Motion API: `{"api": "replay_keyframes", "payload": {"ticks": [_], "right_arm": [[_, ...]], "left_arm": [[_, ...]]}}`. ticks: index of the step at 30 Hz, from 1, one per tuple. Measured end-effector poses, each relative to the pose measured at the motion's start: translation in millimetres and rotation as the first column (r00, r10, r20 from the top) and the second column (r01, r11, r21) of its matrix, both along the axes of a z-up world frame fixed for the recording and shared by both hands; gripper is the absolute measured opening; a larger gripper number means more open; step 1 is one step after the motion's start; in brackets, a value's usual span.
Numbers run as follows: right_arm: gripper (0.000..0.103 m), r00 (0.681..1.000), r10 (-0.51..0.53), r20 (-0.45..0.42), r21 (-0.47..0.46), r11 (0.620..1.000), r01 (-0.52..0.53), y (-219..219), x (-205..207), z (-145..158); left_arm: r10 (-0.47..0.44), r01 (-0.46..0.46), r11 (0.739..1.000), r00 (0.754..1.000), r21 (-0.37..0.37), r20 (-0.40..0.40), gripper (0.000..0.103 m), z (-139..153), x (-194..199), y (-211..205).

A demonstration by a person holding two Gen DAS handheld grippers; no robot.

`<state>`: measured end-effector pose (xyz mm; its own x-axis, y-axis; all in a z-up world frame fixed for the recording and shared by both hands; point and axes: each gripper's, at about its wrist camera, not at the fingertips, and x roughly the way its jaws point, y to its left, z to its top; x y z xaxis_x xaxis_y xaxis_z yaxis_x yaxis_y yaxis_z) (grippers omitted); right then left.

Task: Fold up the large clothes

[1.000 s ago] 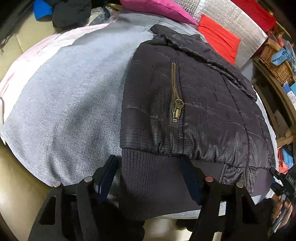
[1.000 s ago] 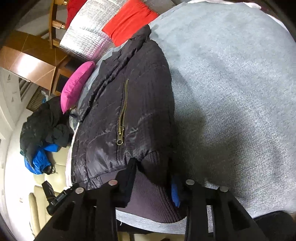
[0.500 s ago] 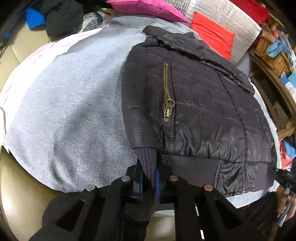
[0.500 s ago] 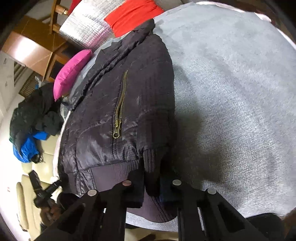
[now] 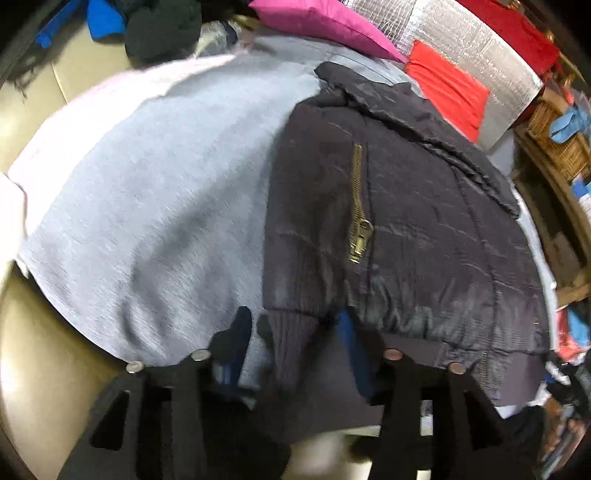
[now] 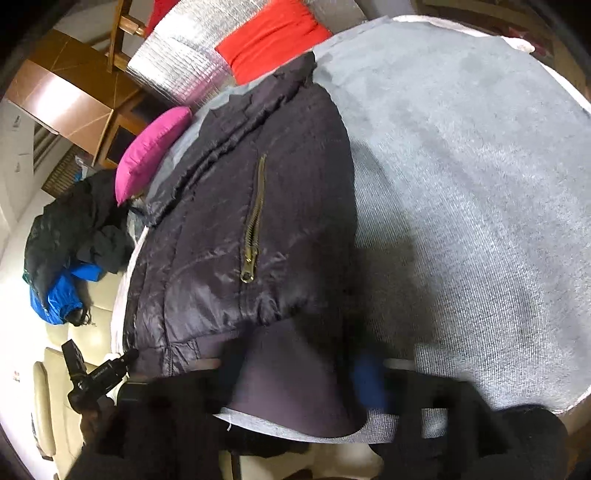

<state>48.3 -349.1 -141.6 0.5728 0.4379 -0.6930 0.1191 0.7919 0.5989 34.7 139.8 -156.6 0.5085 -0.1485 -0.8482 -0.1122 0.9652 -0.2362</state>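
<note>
A dark quilted jacket (image 5: 424, 221) with a brass pocket zipper (image 5: 360, 206) lies folded on a grey blanket (image 5: 166, 203). Its ribbed hem (image 5: 291, 332) faces me. My left gripper (image 5: 293, 328) straddles the left corner of that hem. Its jaws are opening, and the pads stand off the cloth on both sides. In the right wrist view the jacket (image 6: 229, 221) shows again, with the zipper (image 6: 255, 221) and the ribbed hem (image 6: 291, 362). My right gripper (image 6: 299, 369) is blurred, and its jaws are opening around the hem's other corner without pressing it.
A pink cushion (image 5: 325, 26), a red cloth (image 5: 447, 88) and a silver padded mat (image 5: 472, 44) lie beyond the jacket. Dark and blue clothes (image 6: 70, 251) are piled on a cream sofa (image 6: 55, 387). A wicker basket (image 5: 561, 147) stands at the right. The blanket (image 6: 480, 203) stretches wide beside the jacket.
Both grippers stood open around the hem a second ago, pinched it shut half a second ago, and have now let go. The hem has dropped flat.
</note>
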Motion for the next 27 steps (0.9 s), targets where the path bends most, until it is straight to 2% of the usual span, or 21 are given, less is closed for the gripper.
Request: {"api": "replay_keyframes", "payload": {"ticks": [3, 5, 6, 7, 9, 14, 19, 27], "right_arm": [[0.070, 1.000, 0.001, 0.005, 0.012, 1.000, -0.001, 1, 4, -1], [0.060, 1.000, -0.002, 0.001, 0.031, 1.000, 0.002, 5, 7, -6], [0.041, 1.000, 0.006, -0.002, 0.028, 1.000, -0.006, 9, 9, -7], [0.035, 1.000, 0.000, -0.017, -0.022, 1.000, 0.000, 13, 10, -9], [0.032, 1.000, 0.001, -0.020, -0.026, 1.000, -0.002, 14, 9, -10], [0.032, 0.998, 0.011, -0.057, 0.006, 1.000, -0.011, 9, 12, -17], [0.032, 0.997, 0.047, -0.064, -0.051, 0.997, -0.051, 16, 15, -15], [0.032, 0.996, 0.065, -0.067, -0.083, 0.994, -0.070, 19, 13, -14]], "left_arm": [[0.002, -0.002, 1.000, 1.000, 0.016, -0.012, 0.052, -2, 6, -5], [0.011, -0.010, 1.000, 1.000, 0.026, -0.007, 0.052, -3, 8, -8], [0.010, -0.010, 0.999, 1.000, 0.035, -0.003, 0.052, -4, 8, -9], [0.006, -0.006, 0.999, 1.000, 0.048, -0.002, 0.052, -5, 10, -11], [-0.007, 0.007, 0.998, 1.000, 0.060, 0.001, 0.050, -5, 8, -14], [-0.013, 0.012, 0.997, 1.000, 0.071, 0.005, 0.047, -5, 12, -20], [-0.020, 0.019, 0.996, 1.000, 0.085, 0.014, 0.047, -5, 2, -15], [-0.024, 0.021, 0.994, 0.999, 0.104, 0.026, 0.048, -5, 0, -16]]}}
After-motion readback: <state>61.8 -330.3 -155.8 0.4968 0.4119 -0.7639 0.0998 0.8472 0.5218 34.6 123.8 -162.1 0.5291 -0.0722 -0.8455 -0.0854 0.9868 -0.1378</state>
